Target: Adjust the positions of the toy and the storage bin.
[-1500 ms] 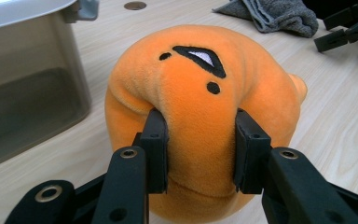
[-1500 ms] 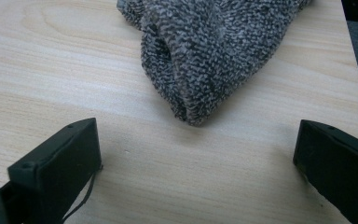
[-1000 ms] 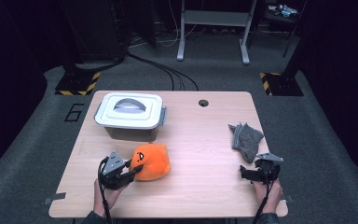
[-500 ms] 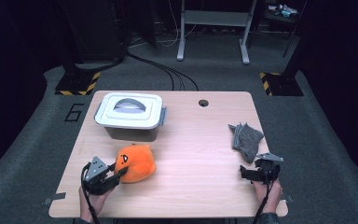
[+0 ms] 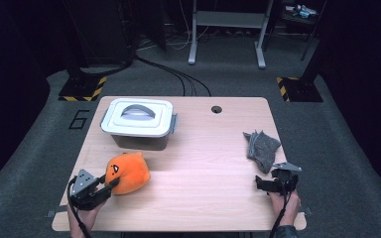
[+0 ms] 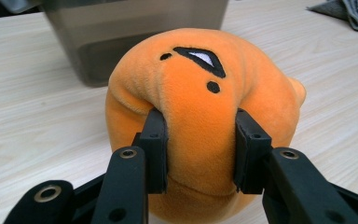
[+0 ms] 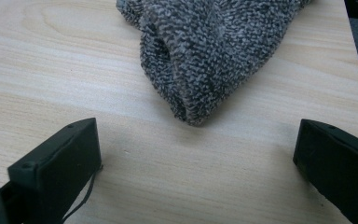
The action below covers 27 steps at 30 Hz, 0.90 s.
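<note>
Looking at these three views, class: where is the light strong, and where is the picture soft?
High view: the table is lit, the surroundings dark. Left gripper view: the orange plush is sharp, the box behind softer. Right gripper view: the grey cloth is crisp, the near fingers slightly blurred.

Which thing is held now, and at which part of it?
The left hand-held gripper pinches the orange plush by a fold on its near side, below the face. The right hand-held gripper is open and holds nothing.
</note>
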{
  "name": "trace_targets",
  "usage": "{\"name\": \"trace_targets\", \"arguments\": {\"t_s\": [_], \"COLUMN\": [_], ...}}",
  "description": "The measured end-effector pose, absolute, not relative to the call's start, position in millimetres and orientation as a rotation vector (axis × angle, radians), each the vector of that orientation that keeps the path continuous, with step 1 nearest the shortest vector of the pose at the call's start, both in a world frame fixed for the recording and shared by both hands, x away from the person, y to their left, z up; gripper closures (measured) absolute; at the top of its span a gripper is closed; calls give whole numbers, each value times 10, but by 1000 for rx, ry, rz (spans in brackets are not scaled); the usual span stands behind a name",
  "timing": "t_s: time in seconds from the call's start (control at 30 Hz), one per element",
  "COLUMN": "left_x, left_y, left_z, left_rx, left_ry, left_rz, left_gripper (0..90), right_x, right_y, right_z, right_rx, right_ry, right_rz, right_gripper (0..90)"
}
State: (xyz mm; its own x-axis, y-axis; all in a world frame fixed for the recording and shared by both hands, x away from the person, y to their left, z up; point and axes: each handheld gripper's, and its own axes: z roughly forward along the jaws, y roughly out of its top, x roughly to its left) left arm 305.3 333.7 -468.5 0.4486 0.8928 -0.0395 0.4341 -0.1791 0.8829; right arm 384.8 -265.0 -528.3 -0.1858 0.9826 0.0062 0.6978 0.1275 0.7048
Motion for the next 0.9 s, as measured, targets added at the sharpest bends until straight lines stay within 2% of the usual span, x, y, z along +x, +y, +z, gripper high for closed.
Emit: {"name": "trace_targets", "arguments": {"t_s": [0.7, 0.9], "left_x": [3021, 3031], "left_y": [3913, 3989], "left_z": [-4711, -4782], "left_rx": [1738, 1745], "left_ry": [1264, 1290], "left_rz": [692, 666], "left_gripper": [617, 603], "right_x": [3851, 3851], "right_y": [-2649, -2648], "right_z": [-5283, -5283], "right_rx": [1618, 1617], "right_ry": [1943, 1942], "right_rz": [807, 806], "right_gripper": [0, 0]}}
